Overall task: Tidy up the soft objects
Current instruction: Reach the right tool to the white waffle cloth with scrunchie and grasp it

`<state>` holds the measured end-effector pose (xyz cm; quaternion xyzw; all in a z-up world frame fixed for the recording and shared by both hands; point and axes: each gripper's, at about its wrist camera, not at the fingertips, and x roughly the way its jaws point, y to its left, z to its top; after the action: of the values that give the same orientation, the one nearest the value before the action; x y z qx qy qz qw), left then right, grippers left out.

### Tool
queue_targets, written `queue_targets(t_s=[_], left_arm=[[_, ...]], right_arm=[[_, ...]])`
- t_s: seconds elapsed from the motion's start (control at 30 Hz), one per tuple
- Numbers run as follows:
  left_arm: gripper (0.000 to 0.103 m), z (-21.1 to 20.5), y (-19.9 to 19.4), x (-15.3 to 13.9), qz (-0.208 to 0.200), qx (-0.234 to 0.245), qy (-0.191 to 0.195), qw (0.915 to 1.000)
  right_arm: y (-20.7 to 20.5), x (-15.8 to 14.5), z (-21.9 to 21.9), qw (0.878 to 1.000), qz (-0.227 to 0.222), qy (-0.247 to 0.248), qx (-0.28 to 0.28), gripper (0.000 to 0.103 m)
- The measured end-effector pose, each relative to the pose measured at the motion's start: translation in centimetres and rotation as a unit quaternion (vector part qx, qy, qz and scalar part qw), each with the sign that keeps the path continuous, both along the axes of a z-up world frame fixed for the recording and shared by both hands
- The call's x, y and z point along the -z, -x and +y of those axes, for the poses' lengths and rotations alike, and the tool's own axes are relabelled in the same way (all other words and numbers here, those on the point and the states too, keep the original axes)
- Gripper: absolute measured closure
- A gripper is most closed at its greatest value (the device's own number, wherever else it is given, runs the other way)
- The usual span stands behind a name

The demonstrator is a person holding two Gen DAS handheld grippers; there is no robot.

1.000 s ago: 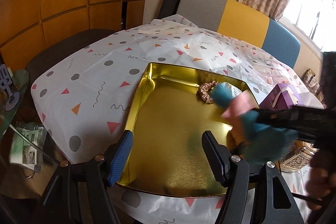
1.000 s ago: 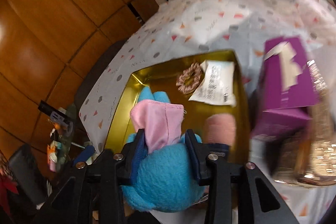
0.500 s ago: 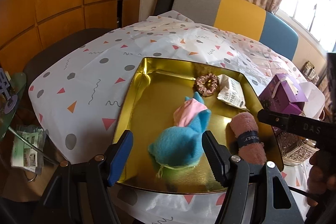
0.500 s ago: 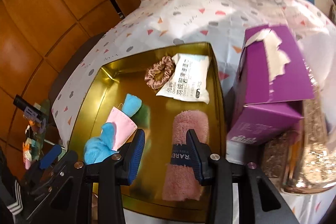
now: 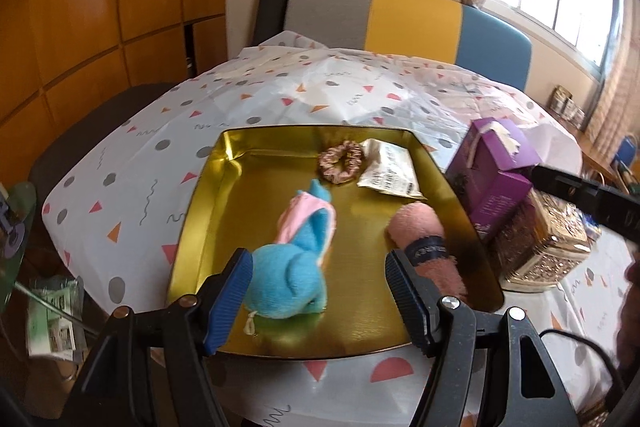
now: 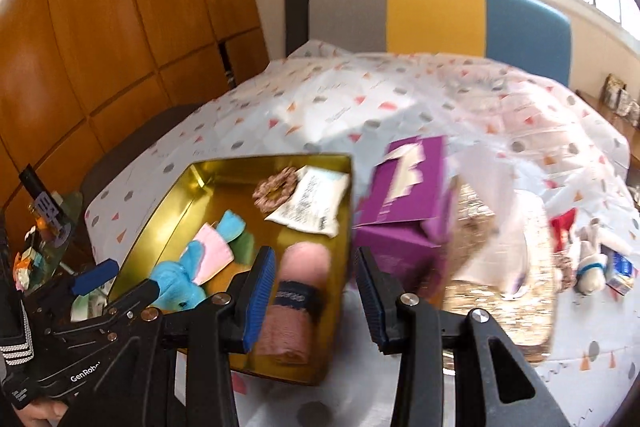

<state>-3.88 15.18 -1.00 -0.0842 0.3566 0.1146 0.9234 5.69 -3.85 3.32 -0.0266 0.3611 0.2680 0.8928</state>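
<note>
Inside the shiny gold metal tray [image 5: 200,211], one fluffy blue toy elephant [image 5: 298,263] lies lengthwise, pink ear pointing away; both the left gripper [image 5: 318,301] and the right gripper [image 6: 316,301] are open, holding nothing.

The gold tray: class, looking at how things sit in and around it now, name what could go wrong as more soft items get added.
1. The gold tray is filling up: blue plush, pink rolled towel, scrunchie and packet leave little room, so new items may pile up or spill.
2. The purple box stands close against the tray's side; a gripper passing to the small plush toy could knock it.
</note>
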Motion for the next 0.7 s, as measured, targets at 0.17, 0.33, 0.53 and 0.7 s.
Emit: queue_targets(t_s=[0.17,0.33,0.53,0.7], left_arm=[[0.033,-1.6,-0.2,-0.3,0.0,0.022,-0.011,0.9997],[0.033,-3.0,-0.5,-0.5,0.003,0.043,-0.021,0.9988],[0.033,-4.9,-1.2,-1.5,-0.007,0.08,-0.03,0.9963],[0.033,-6.6,-2.0,-3.0,-0.021,0.108,-0.032,0.9934]], right_arm=[[-0.2,-1.2,-4.0,0.999,-0.017,-0.012,0.038,0.062],[-1.1,-1.7,-8.9,0.995,-0.024,-0.015,0.091,0.062],[-3.3,-1.1,-16.9,0.982,-0.017,0.006,0.19,0.061],[-6.8,2.6,-25.4,0.949,0.041,0.025,0.311,0.061]])
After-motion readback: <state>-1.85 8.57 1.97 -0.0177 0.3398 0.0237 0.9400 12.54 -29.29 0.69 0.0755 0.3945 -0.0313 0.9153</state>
